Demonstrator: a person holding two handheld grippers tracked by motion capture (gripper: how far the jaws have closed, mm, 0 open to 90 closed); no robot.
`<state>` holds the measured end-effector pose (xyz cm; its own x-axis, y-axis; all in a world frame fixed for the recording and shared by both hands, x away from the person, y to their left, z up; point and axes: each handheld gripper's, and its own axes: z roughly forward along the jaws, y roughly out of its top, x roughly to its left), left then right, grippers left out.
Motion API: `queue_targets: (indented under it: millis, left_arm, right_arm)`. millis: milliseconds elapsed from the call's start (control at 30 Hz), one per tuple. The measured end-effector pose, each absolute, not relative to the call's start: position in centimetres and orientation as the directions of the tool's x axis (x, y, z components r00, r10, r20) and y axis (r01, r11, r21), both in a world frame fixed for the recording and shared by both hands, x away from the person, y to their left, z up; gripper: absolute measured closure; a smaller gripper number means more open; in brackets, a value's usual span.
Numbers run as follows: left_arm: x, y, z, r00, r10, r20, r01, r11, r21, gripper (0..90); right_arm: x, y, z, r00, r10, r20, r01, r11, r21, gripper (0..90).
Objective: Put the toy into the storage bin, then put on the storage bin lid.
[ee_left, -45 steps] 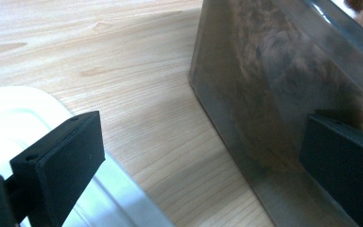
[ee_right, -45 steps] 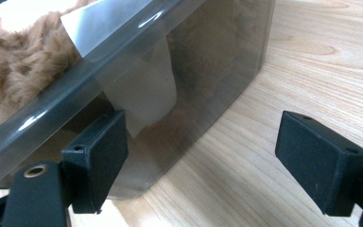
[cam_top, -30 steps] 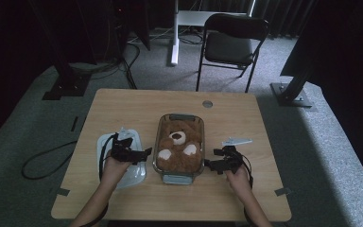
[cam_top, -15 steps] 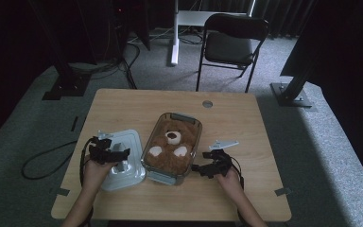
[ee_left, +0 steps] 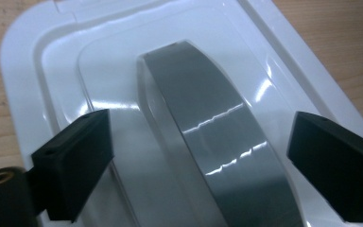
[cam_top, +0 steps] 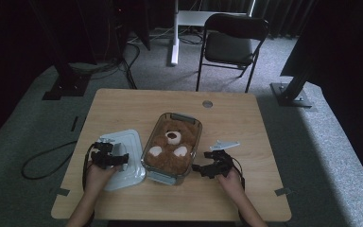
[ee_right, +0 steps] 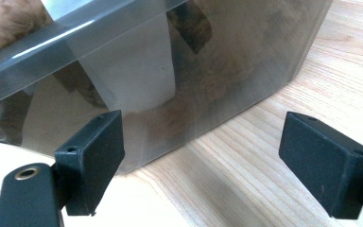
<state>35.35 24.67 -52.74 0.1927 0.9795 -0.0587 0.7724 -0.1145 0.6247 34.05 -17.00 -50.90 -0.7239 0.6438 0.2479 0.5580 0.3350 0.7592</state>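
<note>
The left gripper [cam_top: 116, 157] hovers over a white container lid [cam_top: 128, 142] on the wooden table [cam_top: 246, 113], jaws just closing, apart around its grey raised handle [ee_left: 208, 132], seemingly untouched. Just right, a teddy bear [cam_top: 171, 147] lies in a clear container [cam_top: 188, 118]; the right gripper [cam_top: 199, 167] gapes beside its wall.

table [cam_top: 123, 104] lying bare at far edge | folding chair [cam_top: 231, 45] standing beyond it | cable [cam_top: 42, 158] trailing on carpet [cam_top: 340, 156] at left

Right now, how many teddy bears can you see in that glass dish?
1. A single brown teddy bear lies face up inside the clear glass dish at the middle of the table; its fur fills the dish, so anything under it would be hidden.
</note>
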Motion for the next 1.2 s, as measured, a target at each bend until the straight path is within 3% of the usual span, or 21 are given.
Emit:
queue_targets:
  millis: [200,233,333,533,1200]
  left_arm:
    - [34.7,24.6,-52.6,0.233,0.970,-0.063,0.755,-0.140,0.641,30.2]
    - [34.6,24.4,-52.6,0.275,0.959,-0.075,0.749,-0.164,0.642,41.6]
    - [34.7,24.2,-52.7,0.292,0.953,-0.077,0.746,-0.176,0.642,49.7]
    - [34.6,25.0,-52.5,0.249,0.957,-0.152,0.725,-0.080,0.684,67.1]
    - [32.9,26.6,-46.8,0.222,0.957,-0.186,0.601,0.017,0.799,67.6]
  right_arm:
    - [34.0,-17.2,-51.0,-0.718,0.651,0.246,0.561,0.332,0.759,14.2]
    - [34.0,-17.3,-51.0,-0.717,0.653,0.246,0.562,0.331,0.758,14.2]
    - [34.1,-17.4,-51.0,-0.714,0.653,0.251,0.564,0.326,0.759,14.2]
    - [34.1,-17.7,-50.9,-0.710,0.657,0.255,0.566,0.317,0.761,14.2]
    - [34.2,-17.8,-50.8,-0.710,0.655,0.258,0.565,0.310,0.765,14.2]
